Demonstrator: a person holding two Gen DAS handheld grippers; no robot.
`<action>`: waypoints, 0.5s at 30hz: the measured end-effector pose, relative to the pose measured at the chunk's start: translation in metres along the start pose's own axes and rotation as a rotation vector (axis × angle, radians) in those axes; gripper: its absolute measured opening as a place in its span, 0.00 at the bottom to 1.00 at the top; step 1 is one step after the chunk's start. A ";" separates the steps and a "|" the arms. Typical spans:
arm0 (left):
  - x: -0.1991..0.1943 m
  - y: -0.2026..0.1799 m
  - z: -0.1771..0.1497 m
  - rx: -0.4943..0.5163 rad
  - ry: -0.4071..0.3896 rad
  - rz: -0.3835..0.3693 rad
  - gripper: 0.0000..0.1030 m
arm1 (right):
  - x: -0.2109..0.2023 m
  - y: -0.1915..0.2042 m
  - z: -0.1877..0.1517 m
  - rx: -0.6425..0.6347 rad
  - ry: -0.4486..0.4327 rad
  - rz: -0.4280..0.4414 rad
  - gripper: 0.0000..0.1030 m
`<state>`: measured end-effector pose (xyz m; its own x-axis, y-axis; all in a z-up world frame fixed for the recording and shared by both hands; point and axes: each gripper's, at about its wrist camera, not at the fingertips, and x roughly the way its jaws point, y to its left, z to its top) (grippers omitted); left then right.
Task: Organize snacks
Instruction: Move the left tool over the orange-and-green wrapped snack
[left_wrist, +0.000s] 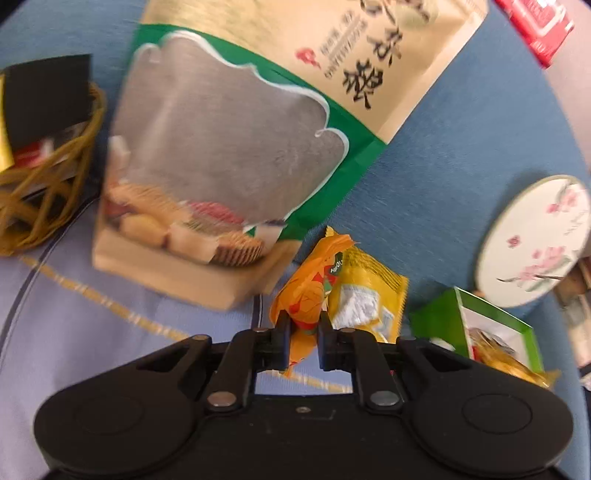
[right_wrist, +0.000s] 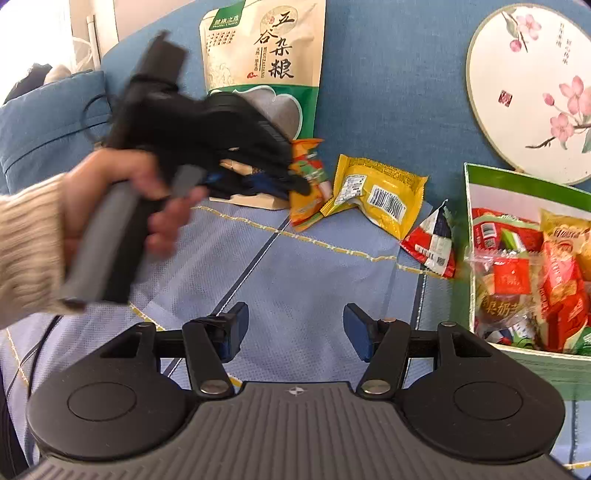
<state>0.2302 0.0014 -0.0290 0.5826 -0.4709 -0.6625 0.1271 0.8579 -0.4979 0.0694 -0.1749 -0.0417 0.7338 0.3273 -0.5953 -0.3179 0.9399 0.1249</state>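
- Left tool clamps an orange packet, which lies on a blue cloth below the big pouch.
- Yellow packet lies just right of it, then a red one.
- Right tool hangs open, holding nothing.
- Green box of snacks sits at far right.

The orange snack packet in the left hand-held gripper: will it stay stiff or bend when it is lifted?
The orange snack packet looks like thin crinkled film, so it will probably flop beyond the fingers of the left hand-held gripper. It seems small and light. Its glossy wrapper may slip if the grip loosens.
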 end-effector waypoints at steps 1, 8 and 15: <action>-0.009 0.003 -0.003 -0.011 0.004 -0.016 0.37 | -0.002 0.001 0.001 0.002 -0.005 0.001 0.93; -0.081 0.037 -0.048 -0.048 0.042 -0.075 0.37 | -0.011 0.023 -0.004 -0.015 -0.015 0.047 0.93; -0.130 0.064 -0.084 0.012 0.020 -0.005 0.56 | -0.008 0.048 -0.010 -0.045 0.011 0.089 0.94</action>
<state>0.0957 0.1000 -0.0217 0.5659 -0.4791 -0.6710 0.1400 0.8579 -0.4944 0.0419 -0.1339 -0.0390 0.6948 0.4083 -0.5921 -0.4087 0.9015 0.1421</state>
